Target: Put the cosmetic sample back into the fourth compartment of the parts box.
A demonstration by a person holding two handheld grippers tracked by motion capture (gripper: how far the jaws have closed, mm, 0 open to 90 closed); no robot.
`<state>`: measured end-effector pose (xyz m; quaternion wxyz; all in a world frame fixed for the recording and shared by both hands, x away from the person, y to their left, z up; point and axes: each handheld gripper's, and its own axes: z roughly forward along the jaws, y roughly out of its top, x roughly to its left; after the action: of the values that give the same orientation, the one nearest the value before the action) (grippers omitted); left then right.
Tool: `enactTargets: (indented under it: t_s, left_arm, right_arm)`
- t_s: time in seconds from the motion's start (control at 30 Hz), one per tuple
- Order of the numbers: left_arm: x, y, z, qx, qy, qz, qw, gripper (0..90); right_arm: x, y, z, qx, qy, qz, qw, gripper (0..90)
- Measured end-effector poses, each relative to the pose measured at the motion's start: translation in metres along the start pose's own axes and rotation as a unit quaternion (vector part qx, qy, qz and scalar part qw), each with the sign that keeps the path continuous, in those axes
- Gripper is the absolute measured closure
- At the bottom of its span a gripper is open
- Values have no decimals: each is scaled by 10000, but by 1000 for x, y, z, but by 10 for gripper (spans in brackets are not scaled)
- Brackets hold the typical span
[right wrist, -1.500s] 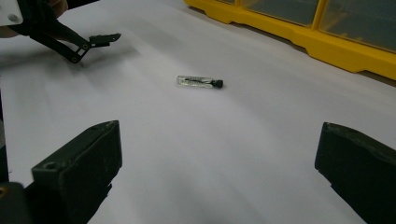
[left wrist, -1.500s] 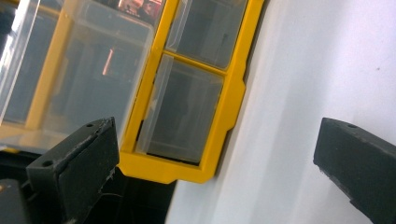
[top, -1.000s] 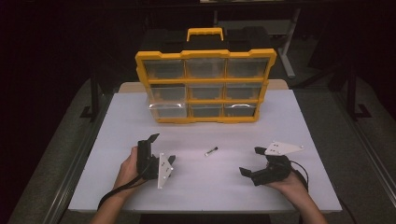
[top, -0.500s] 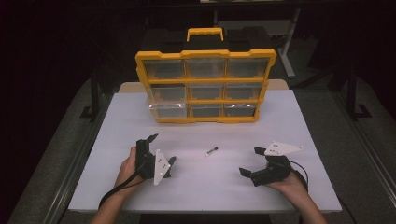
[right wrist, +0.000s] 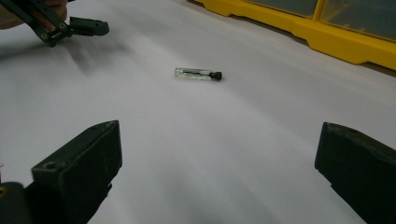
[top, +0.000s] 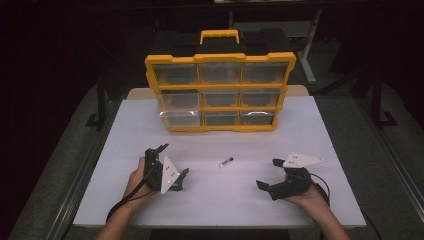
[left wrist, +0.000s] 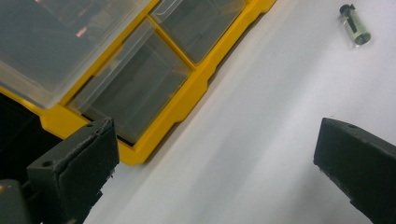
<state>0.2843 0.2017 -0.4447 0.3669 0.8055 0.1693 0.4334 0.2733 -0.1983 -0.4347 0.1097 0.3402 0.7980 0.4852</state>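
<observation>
The white table is bare between the left gripper and the right gripper, so either one could slide across it. One small glass vial lies flat in that gap, with open room all around it. At the back, the tall yellow drawer box blocks the way like a wall.

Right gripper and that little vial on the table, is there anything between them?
Nothing: in the right gripper view, bare white table runs from the open right gripper to the vial.
</observation>
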Motion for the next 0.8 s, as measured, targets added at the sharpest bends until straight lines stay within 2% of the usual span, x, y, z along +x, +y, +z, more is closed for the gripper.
enactTargets:
  t_s: [0.1,0.23,0.47,0.7,0.73,0.8]
  left_arm:
    - [3,1,-1,-12,-108,-237,9997,1]
    - [5,0,-1,22,-228,-377,9990,1]
    - [8,-1,-1,7,-417,-771,9962,1]
    - [15,-3,-1,33,-576,-1142,9918,1]
    - [14,-3,0,-35,-575,-1301,9898,1]
    - [17,-3,0,-62,-604,-1472,9872,0]
  right_arm:
    - [0,0,0,-11,-3,-12,10000,2]
    - [-1,-2,1,19,-14,17,10000,2]
    - [-1,-2,1,8,-1,26,10000,2]
    - [-2,-2,1,3,-12,36,10000,2]
    - [-2,-2,1,14,-17,43,10000,2]
    - [-2,-2,1,6,-23,44,10000,2]
